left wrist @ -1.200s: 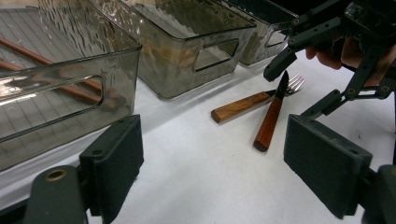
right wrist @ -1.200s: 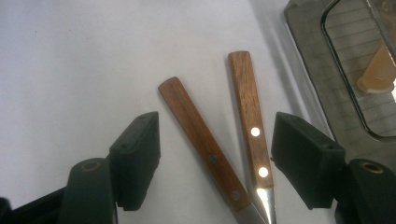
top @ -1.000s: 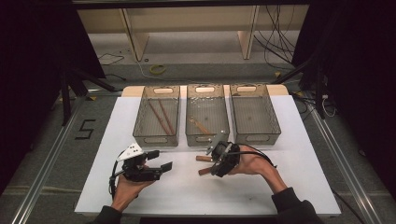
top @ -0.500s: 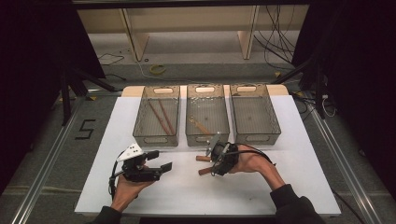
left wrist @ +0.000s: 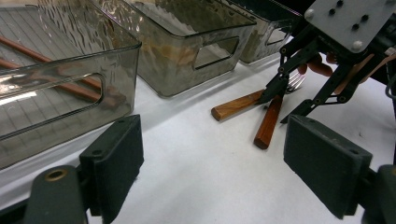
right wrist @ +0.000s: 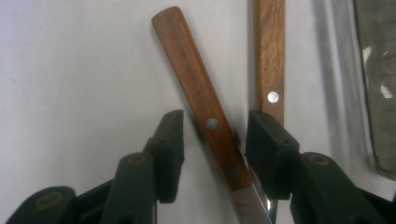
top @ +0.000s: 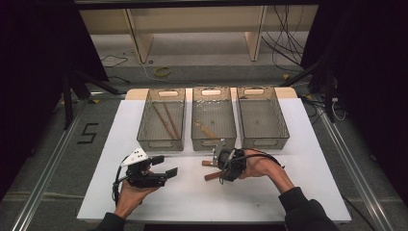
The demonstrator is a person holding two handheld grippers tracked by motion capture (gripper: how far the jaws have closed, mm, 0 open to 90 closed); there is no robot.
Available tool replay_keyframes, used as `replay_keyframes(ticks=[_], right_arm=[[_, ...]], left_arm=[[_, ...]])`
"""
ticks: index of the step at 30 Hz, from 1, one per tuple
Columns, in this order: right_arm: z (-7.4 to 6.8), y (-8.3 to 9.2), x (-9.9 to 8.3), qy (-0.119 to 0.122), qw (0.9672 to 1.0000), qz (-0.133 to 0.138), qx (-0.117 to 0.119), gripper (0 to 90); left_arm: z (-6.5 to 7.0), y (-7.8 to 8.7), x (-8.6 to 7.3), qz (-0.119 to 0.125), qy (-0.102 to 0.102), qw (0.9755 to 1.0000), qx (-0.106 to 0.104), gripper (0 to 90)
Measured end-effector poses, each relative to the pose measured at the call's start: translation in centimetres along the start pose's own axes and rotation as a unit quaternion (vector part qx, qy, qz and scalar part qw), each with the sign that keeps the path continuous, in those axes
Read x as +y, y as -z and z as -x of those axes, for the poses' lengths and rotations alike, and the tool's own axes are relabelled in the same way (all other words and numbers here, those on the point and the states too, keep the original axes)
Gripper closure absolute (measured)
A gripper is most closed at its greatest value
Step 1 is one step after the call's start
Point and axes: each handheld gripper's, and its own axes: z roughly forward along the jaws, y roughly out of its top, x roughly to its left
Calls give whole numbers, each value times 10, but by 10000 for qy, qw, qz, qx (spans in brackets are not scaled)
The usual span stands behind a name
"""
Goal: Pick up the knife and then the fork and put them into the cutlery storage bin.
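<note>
Two wooden-handled utensils lie on the white table in front of the middle bin. My right gripper [top: 216, 169] reaches over them from the right, its jaws pointing left. In the right gripper view its jaws [right wrist: 215, 116] straddle the slanted handle [right wrist: 201, 93], which has two rivets and a metal blade at its base. The jaws have just been closing, with a thin gap left at each pad. The second handle [right wrist: 270, 60] runs beside the right pad. My left gripper [top: 166, 165] rests open and empty at the front left.
Three clear grey bins stand in a row at the back of the white table [top: 298, 192]. The left bin [top: 144, 137] holds two long wooden sticks, the middle bin [top: 214, 142] one wooden-handled utensil, and the right bin [top: 284, 130] nothing. Dark floor and cables surround the table.
The right gripper stays over the two handles and its jaws look narrower than before. The left hand and its gripper have kept still.
</note>
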Motion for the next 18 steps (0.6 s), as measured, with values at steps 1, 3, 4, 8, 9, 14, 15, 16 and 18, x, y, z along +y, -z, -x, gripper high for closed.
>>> replay_keyframes(ticks=[1,3,4,8,9,14,15,16,18], right_arm=[[0,-1,0,27,10000,-45,14,590],[1,-1,0,51,10000,-42,28,603],[1,-1,0,55,10000,-41,28,612],[1,-1,1,136,9998,-99,52,650],[1,-1,2,165,9998,-123,64,653],[0,-1,3,233,9996,-142,55,668],[-1,-1,3,238,9995,-182,60,676],[-1,-1,4,281,9994,-216,61,683],[-2,-1,5,352,9991,-234,66,694]], left_arm=[[0,0,0,-1,-1,10000,2,194],[0,0,0,4,7,10000,-1,194],[0,0,0,1,5,10000,1,194],[0,0,0,-4,3,10000,-4,194],[0,0,0,-4,3,10000,-4,194],[0,0,0,0,1,10000,-4,194],[0,0,0,-14,-18,10000,-7,194],[0,0,0,-14,-18,10000,-7,194],[0,0,0,-15,-16,10000,-7,194]])
